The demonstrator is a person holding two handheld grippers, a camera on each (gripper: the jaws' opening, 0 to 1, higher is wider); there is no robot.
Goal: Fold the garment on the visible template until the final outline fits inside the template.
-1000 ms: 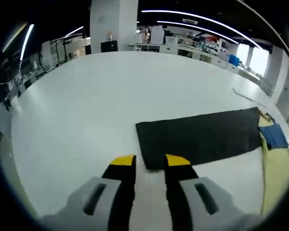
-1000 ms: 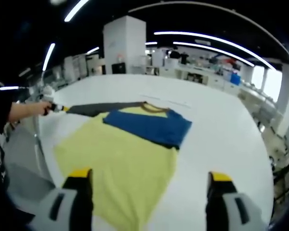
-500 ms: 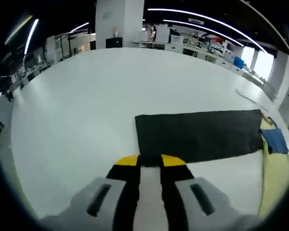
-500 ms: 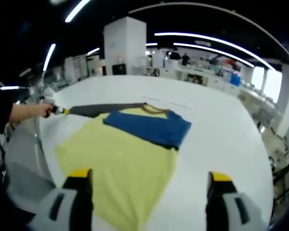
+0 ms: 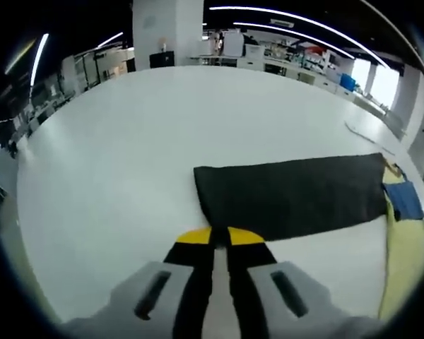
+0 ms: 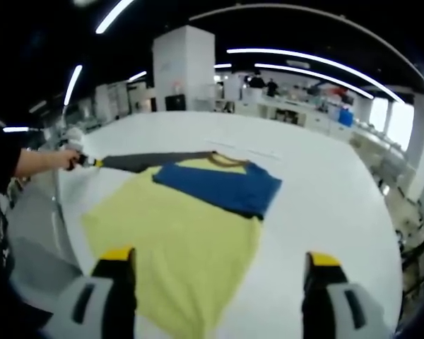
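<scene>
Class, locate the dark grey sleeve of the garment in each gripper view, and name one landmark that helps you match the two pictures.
Left gripper view: the dark grey sleeve spans centre to right, just beyond the jaws.
Right gripper view: it lies left of centre, a thin band.
Shared landmark: the blue panel beside it.

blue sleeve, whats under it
The blue sleeve lies folded across the yellow shirt, so yellow body fabric shows all around it. Beyond it the collar peeks out. What lies directly beneath is covered; the white table is below everything.
</scene>
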